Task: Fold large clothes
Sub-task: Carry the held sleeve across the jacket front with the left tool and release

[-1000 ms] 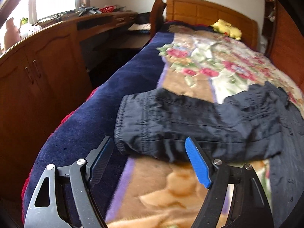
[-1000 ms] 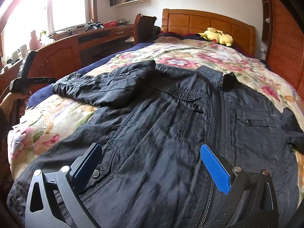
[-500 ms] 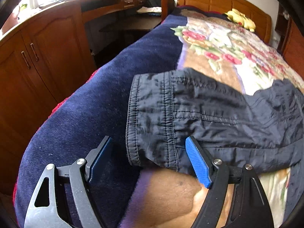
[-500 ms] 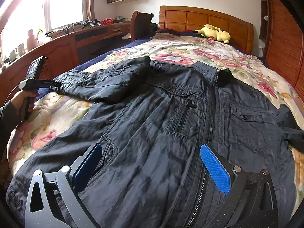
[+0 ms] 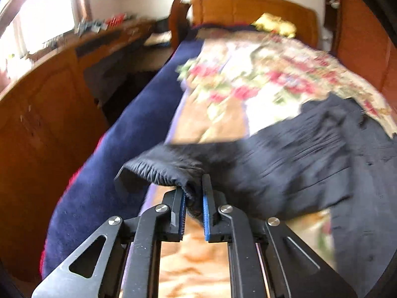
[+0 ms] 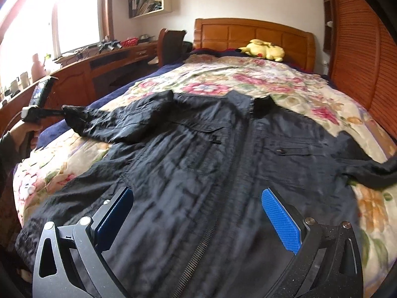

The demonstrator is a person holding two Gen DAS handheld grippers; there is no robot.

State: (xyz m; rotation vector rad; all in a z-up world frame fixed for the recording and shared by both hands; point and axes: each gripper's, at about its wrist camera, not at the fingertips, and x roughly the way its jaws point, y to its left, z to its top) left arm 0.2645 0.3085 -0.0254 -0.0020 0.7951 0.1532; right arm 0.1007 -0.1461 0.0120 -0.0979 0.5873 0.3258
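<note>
A large black zip-front nylon jacket [image 6: 223, 164] lies spread on a floral bedspread [image 6: 273, 84]. The left gripper [image 5: 193, 198] pinches its sleeve cuff [image 5: 161, 171]. The right gripper [image 6: 198, 213] hovers wide apart above the hem.

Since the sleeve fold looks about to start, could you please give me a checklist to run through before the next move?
1. Left gripper shut on the cuff of the black jacket sleeve: ok.
2. Cuff raised off the floral blanket: ok.
3. Right gripper open, hovering over the black zip-front jacket near its hem: ok.
4. Jacket body spread flat, zipper closed: ok.
5. Other sleeve laid out straight: not ok, bunched at the bed's edge.
6. Grip depth on the cuff: cannot tell, the left view is blurred.
</note>
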